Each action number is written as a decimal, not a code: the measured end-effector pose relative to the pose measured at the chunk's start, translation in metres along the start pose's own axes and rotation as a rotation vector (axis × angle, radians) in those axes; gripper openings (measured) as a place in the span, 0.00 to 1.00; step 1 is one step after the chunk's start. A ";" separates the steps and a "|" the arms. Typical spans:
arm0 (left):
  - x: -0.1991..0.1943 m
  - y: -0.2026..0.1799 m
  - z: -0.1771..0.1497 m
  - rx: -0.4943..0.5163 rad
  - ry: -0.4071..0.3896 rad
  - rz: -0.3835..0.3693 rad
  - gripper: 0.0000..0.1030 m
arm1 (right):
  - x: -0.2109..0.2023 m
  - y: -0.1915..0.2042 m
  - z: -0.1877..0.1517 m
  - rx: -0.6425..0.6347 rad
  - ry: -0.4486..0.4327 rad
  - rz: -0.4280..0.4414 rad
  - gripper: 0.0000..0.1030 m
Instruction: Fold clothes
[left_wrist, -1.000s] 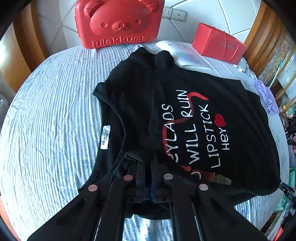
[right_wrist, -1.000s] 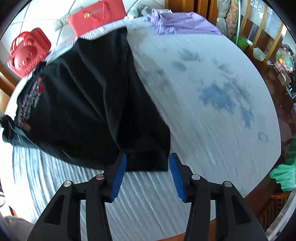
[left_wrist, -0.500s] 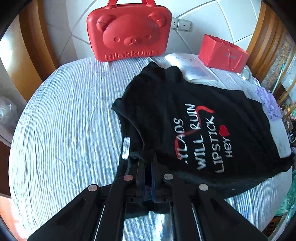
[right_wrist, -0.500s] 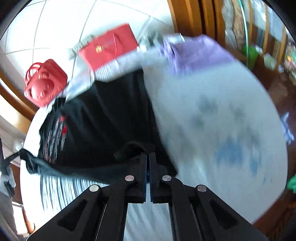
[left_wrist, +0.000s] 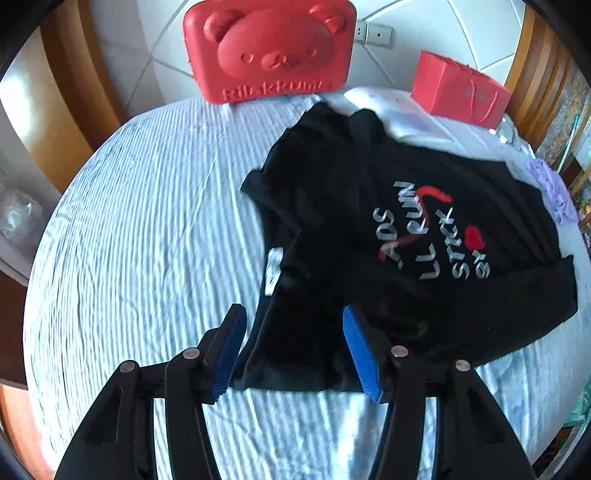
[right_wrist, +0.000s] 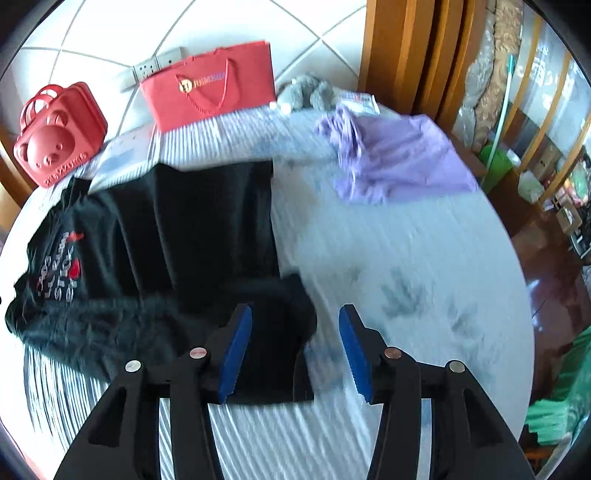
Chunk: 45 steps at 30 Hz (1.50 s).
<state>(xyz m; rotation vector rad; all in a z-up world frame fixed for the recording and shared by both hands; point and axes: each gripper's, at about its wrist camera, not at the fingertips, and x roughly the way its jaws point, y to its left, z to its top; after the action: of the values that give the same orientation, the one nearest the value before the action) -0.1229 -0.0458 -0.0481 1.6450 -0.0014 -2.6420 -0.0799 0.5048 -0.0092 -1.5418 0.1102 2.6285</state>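
Note:
A black T-shirt (left_wrist: 388, 192) with white and red lettering lies on the striped table cloth, its near edge folded over towards the print. It also shows in the right wrist view (right_wrist: 192, 221). My left gripper (left_wrist: 293, 350) is open above the folded near shoulder edge, holding nothing. My right gripper (right_wrist: 295, 350) is open above the folded bottom corner of the shirt, holding nothing.
A red bear case (left_wrist: 269, 48) and a red paper bag (left_wrist: 458, 88) stand at the table's back, with a white booklet (left_wrist: 402, 114) under the shirt's far edge. A purple garment (right_wrist: 399, 158) and a grey plush toy (right_wrist: 306, 92) lie at the far right.
Both grippers held the shirt's near edge half a second ago, carried it over towards the print, then opened and let it drop. The shirt now lies partly folded.

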 end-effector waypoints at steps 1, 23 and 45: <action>0.004 0.001 -0.003 -0.001 0.004 0.002 0.54 | 0.003 -0.002 -0.009 0.012 0.016 0.007 0.48; 0.023 0.015 -0.042 0.014 0.160 -0.011 0.05 | 0.047 -0.009 -0.045 0.092 0.147 -0.060 0.00; -0.015 0.038 -0.040 0.099 0.080 -0.105 0.36 | -0.008 0.340 -0.073 -0.647 -0.002 0.460 0.19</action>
<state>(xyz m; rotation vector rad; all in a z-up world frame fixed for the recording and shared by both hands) -0.0791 -0.0829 -0.0521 1.8289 -0.0459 -2.6909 -0.0522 0.1584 -0.0320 -1.8698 -0.4958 3.2366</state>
